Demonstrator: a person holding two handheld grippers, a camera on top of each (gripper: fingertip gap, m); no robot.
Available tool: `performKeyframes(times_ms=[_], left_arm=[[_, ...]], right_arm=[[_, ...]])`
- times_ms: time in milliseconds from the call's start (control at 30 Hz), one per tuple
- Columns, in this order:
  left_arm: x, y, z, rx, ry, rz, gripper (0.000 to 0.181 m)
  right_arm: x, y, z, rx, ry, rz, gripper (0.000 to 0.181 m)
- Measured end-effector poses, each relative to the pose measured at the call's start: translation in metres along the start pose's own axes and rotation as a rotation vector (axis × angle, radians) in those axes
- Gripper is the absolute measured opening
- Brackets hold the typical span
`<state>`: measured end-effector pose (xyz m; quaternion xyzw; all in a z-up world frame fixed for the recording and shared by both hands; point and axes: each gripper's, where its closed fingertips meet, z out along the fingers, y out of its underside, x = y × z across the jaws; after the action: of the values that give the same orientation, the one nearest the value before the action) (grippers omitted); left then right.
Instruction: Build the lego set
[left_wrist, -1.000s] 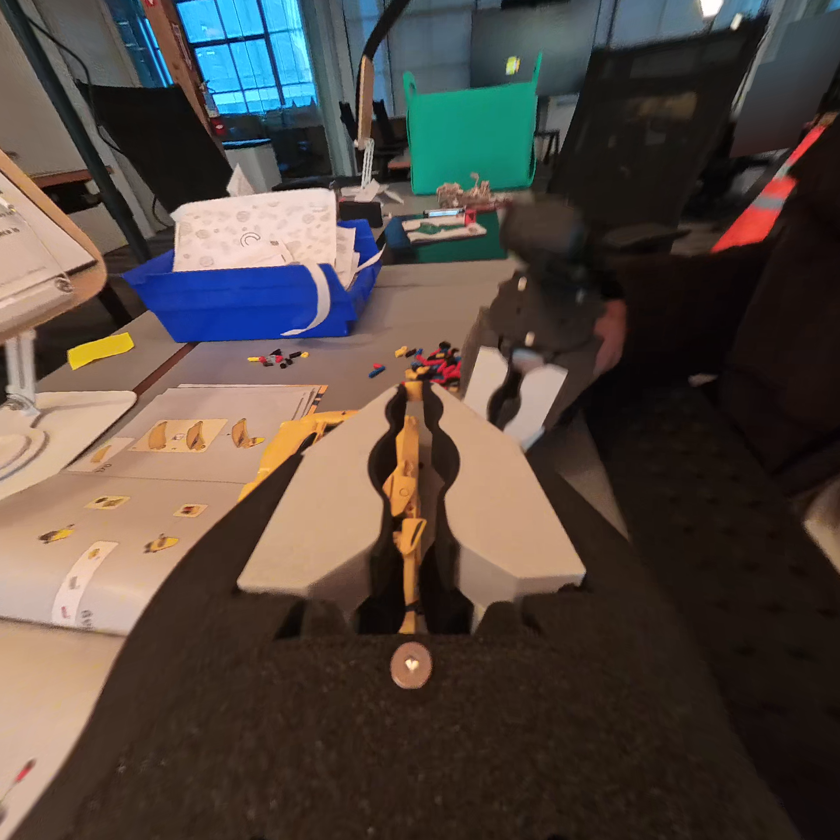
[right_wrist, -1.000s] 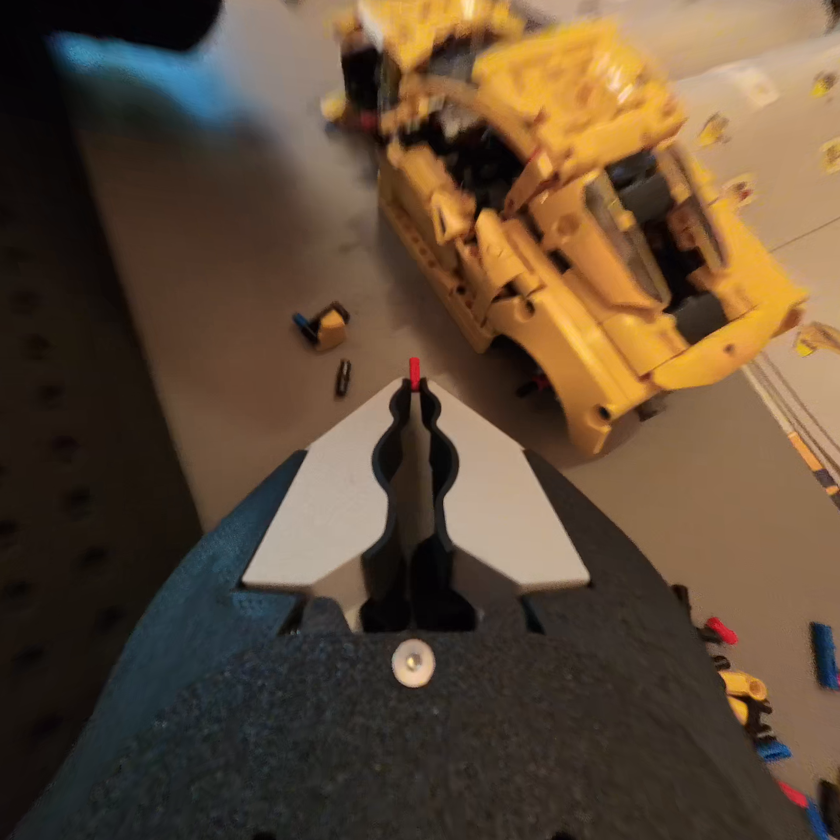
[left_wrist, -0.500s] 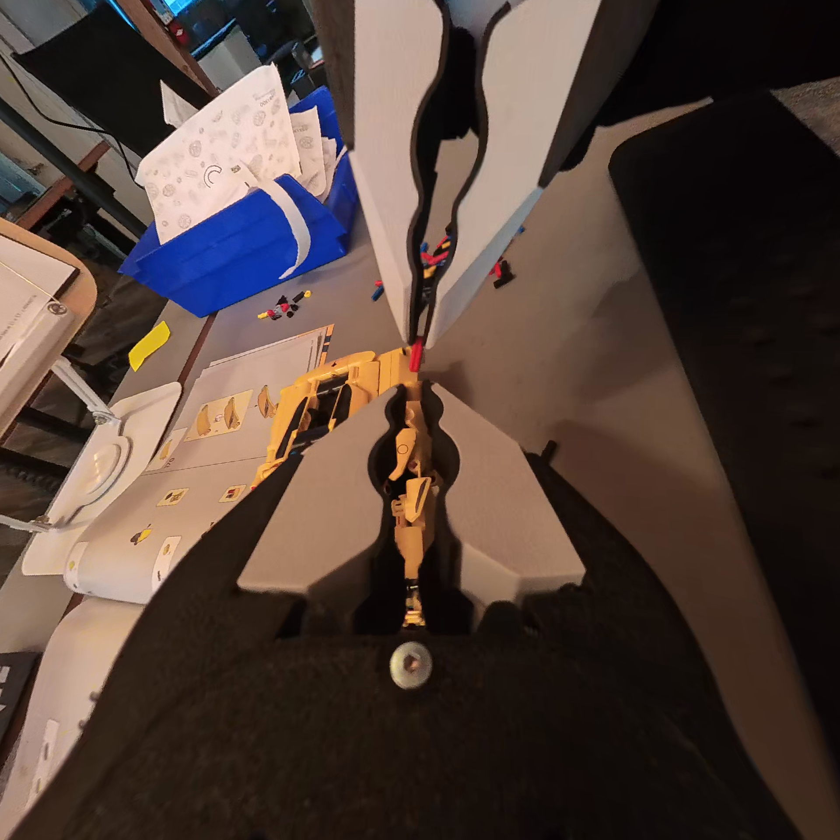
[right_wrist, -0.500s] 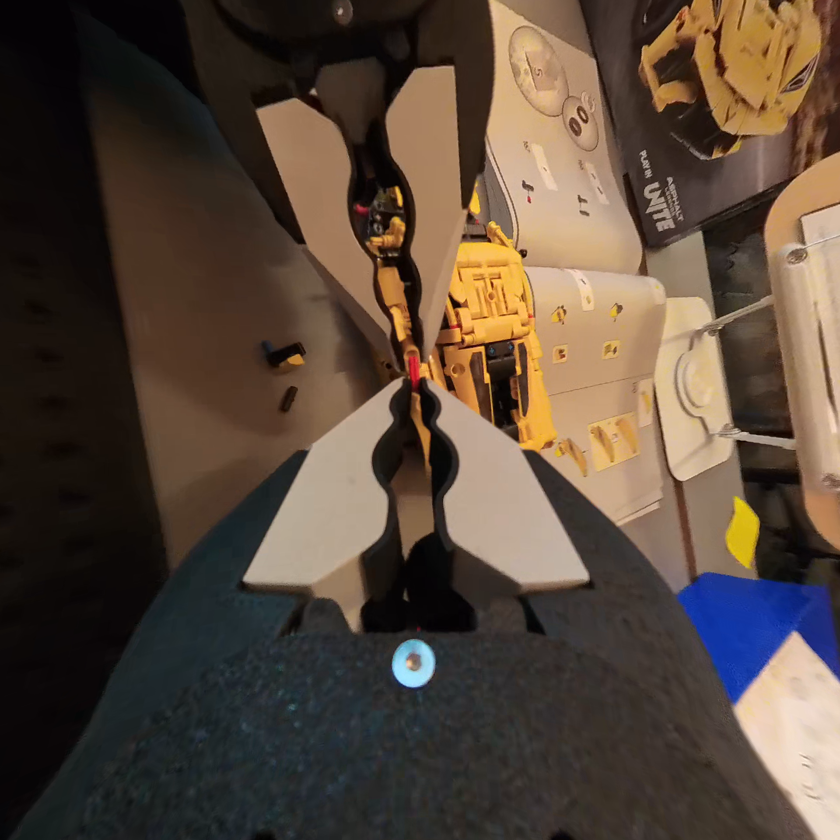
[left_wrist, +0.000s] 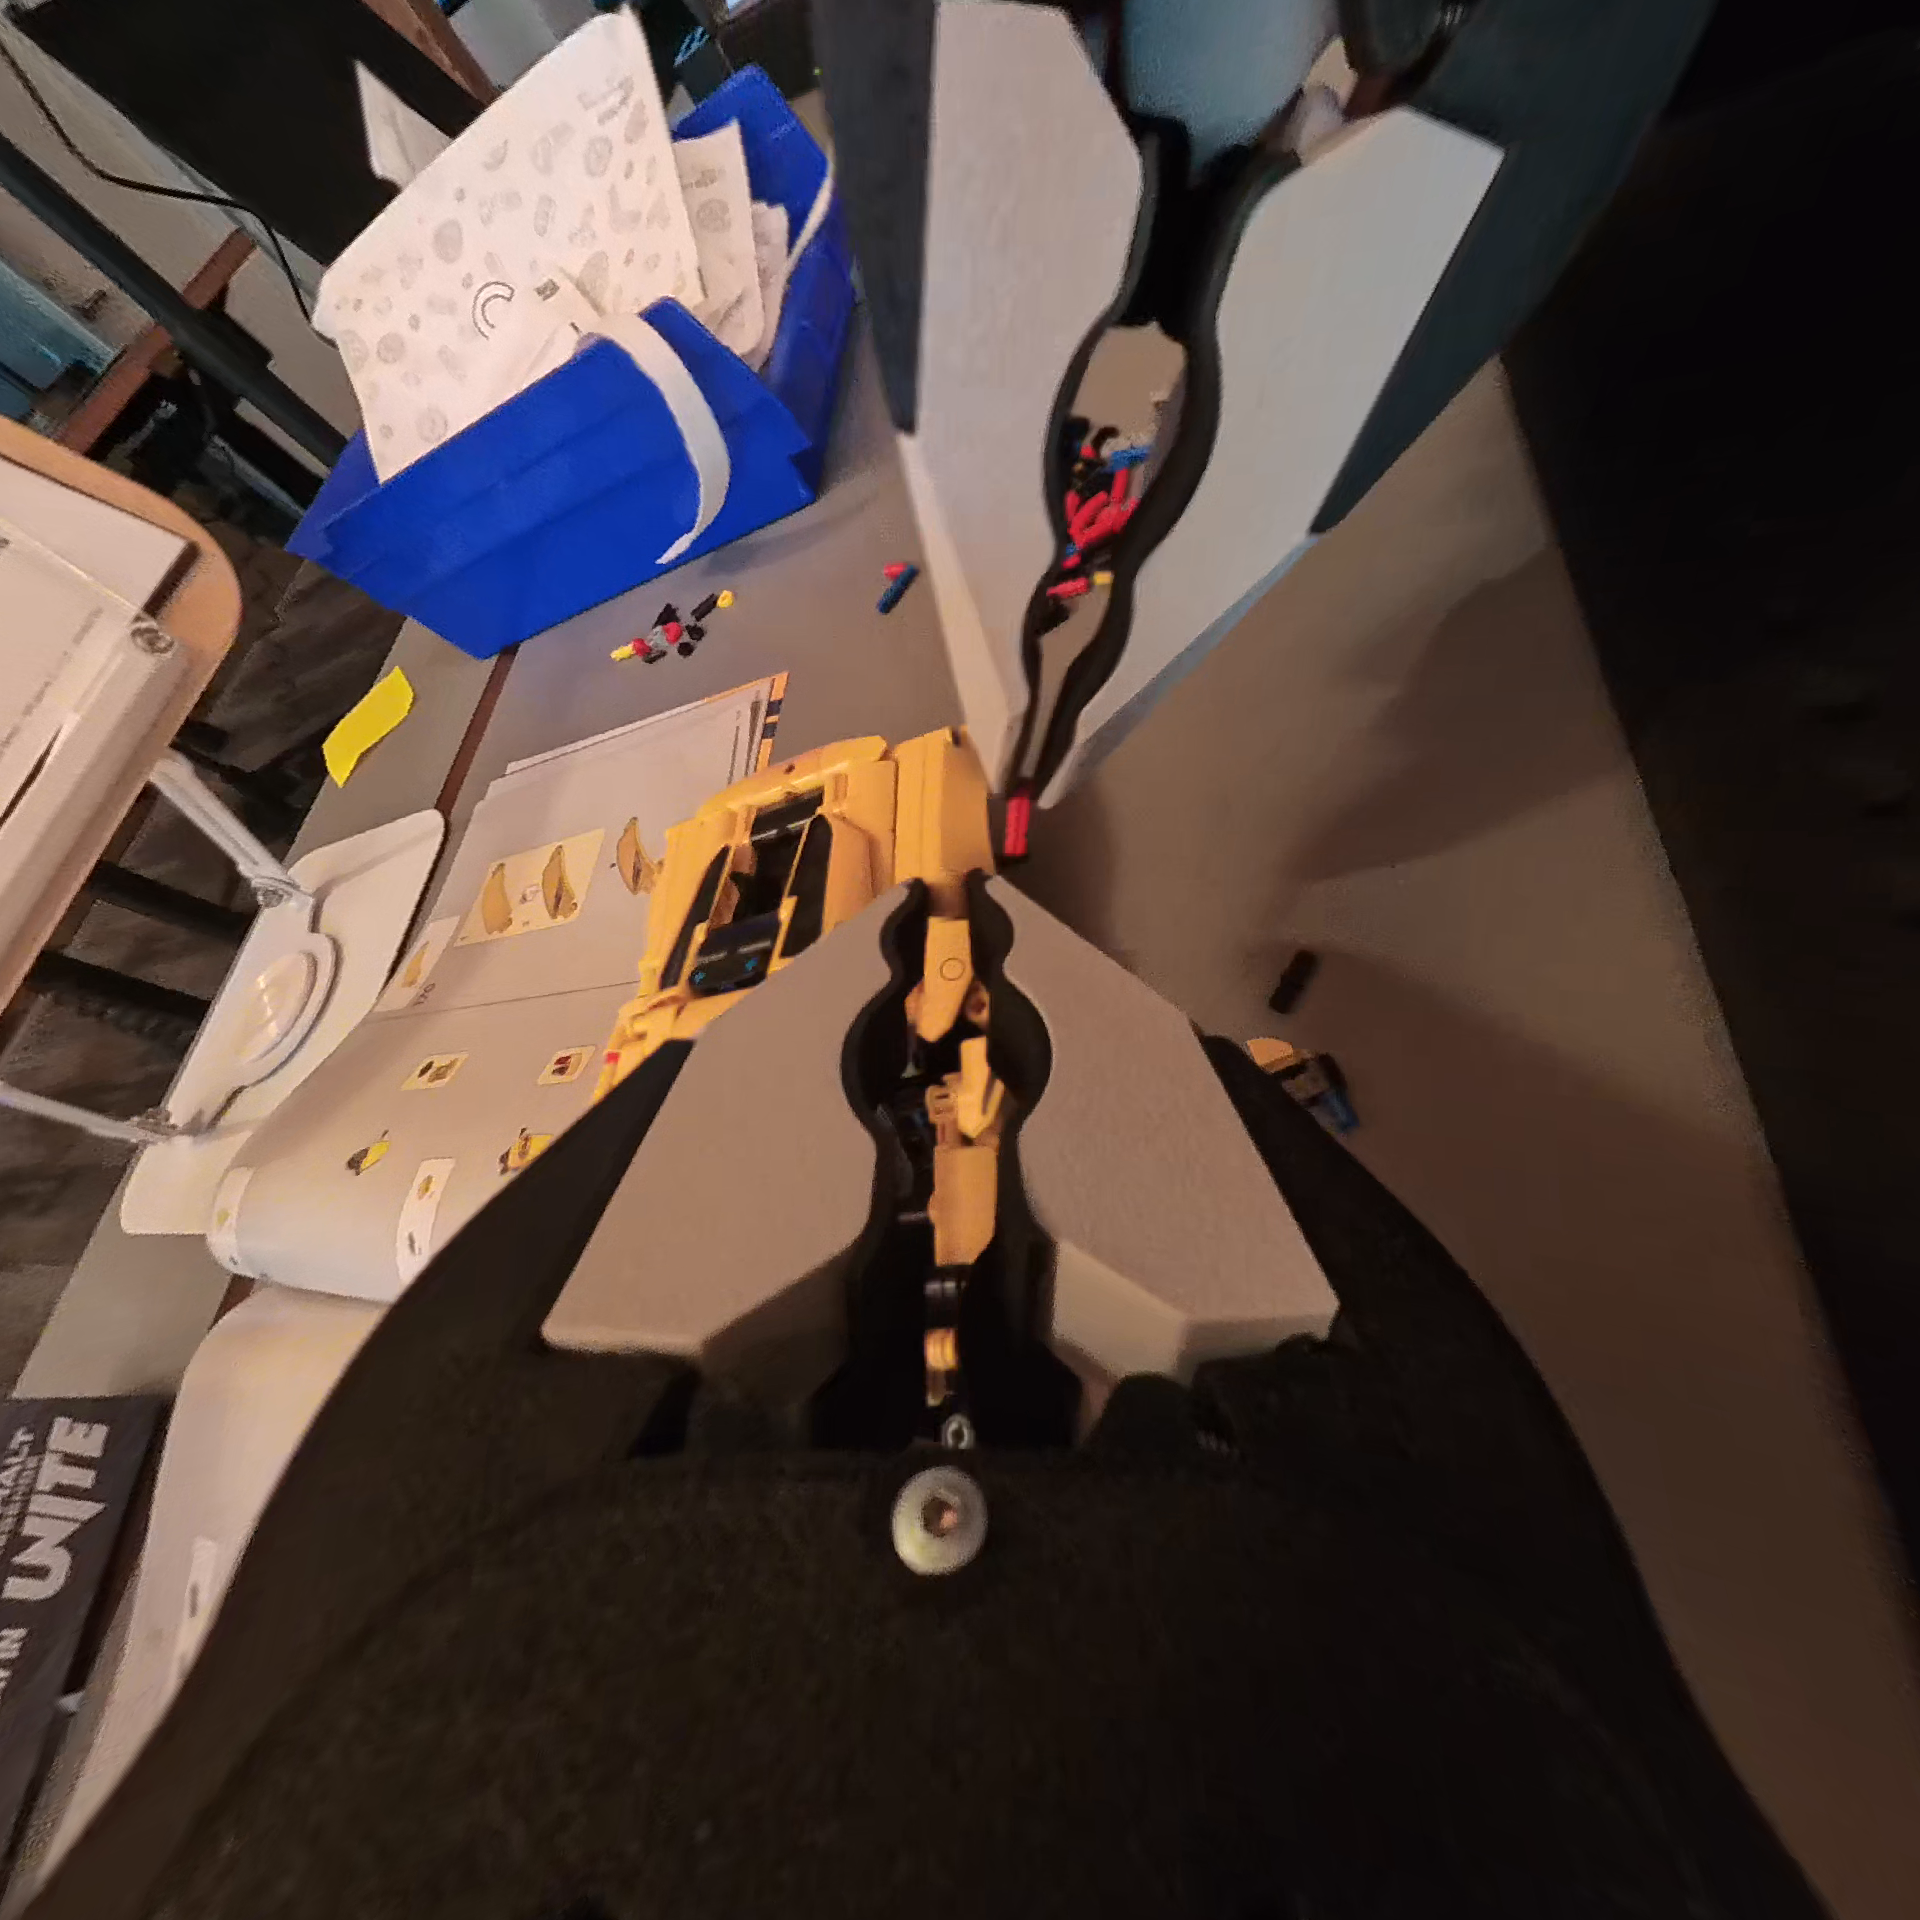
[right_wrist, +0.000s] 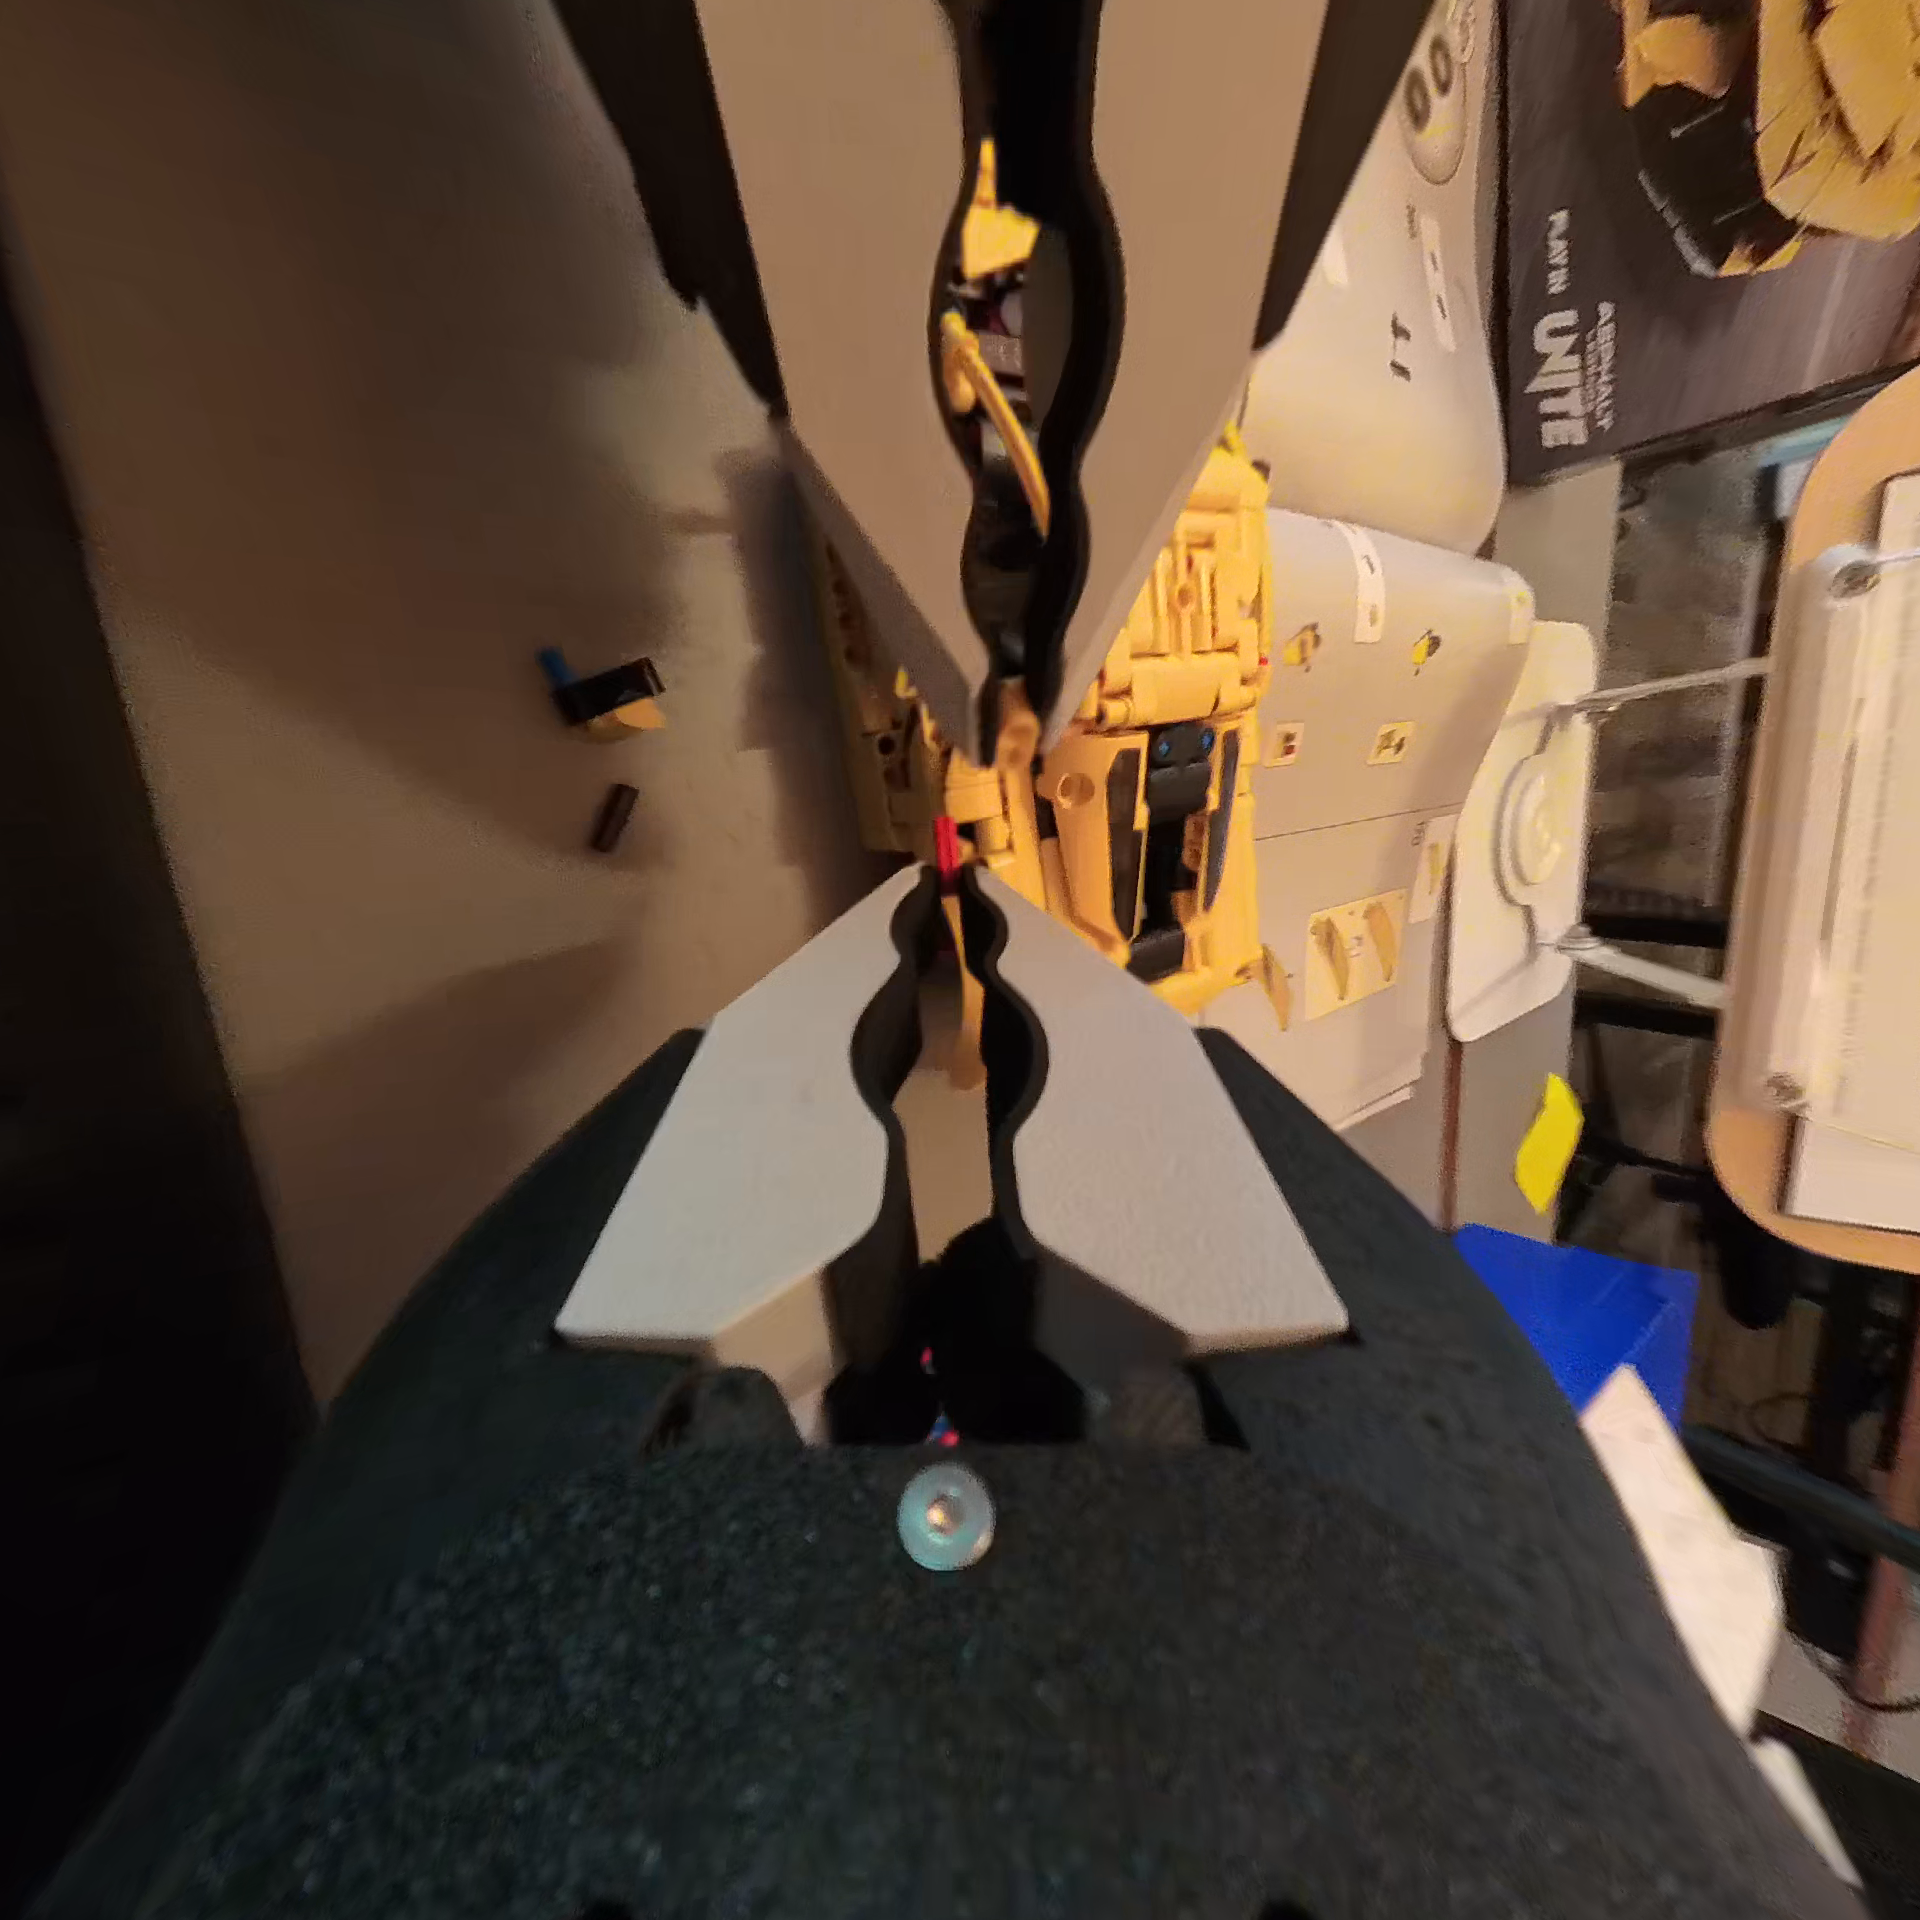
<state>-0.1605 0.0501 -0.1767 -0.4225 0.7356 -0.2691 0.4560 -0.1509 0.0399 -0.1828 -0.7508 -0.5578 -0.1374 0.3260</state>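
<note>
My left gripper (left_wrist: 940, 883) is shut on the yellow lego car (left_wrist: 790, 883), gripping a yellow side part that runs between its fingers. The car also shows in the right wrist view (right_wrist: 1132, 790), lying over the open instruction booklet. My right gripper (right_wrist: 945, 878) is shut on a small red pin (right_wrist: 945, 844), whose tip touches the car's yellow edge. In the left wrist view the right gripper (left_wrist: 1023, 790) comes down from above with the red pin (left_wrist: 1016, 823) at its tips, just right of the car's corner. The two grippers stand tip to tip.
A blue bin (left_wrist: 561, 488) with patterned paper stands at the back. Loose red, blue and black pieces (left_wrist: 1091, 509) lie behind it. A small yellow-black piece (right_wrist: 608, 696) and a black pin (right_wrist: 613, 816) lie on the grey table. The booklet (left_wrist: 468, 1029) and a dark box (right_wrist: 1683, 208) are at the left. Both grippers' tips are close together, under 4 cm apart. The small yellow-black piece (right_wrist: 608, 696) is about 8 centimetres from both grippers' fingertips.
The right gripper swung from above the table round to meet the left gripper tip to tip, bringing the red pin up against the car. The left gripper tilted down and kept its hold.
</note>
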Motion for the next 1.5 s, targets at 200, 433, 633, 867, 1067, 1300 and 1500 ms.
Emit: performKeyframes(times_ms=[200, 433, 633, 867, 1067, 1300, 1500], left_arm=[[-0.003, 0.004, -0.001, 0.001, 0.017, -0.068, 0.007], [0.006, 0.008, 0.005, -0.026, 0.051, -0.068, 0.007], [0.007, 0.008, 0.006, -0.023, 0.059, -0.081, 0.007], [0.009, 0.008, 0.007, -0.021, 0.067, -0.089, 0.007], [0.011, 0.008, 0.008, -0.021, 0.079, -0.090, 0.007], [0.012, 0.008, 0.008, -0.021, 0.083, -0.091, 0.007], [0.014, 0.008, 0.009, -0.020, 0.097, -0.095, 0.007]], right_arm=[[-0.038, 0.054, 0.009, -0.128, -0.215, 0.066, 0.002], [-0.068, 0.070, 0.016, 0.084, -0.467, 0.397, 0.002], [-0.068, 0.070, 0.015, 0.234, -0.426, 0.474, 0.005], [-0.063, 0.067, 0.020, 0.257, -0.289, 0.406, 0.004], [-0.065, 0.066, 0.017, 0.256, -0.338, 0.461, 0.011], [-0.062, 0.065, 0.021, 0.256, -0.334, 0.472, 0.013], [-0.059, 0.067, 0.023, 0.258, -0.260, 0.430, 0.003]])
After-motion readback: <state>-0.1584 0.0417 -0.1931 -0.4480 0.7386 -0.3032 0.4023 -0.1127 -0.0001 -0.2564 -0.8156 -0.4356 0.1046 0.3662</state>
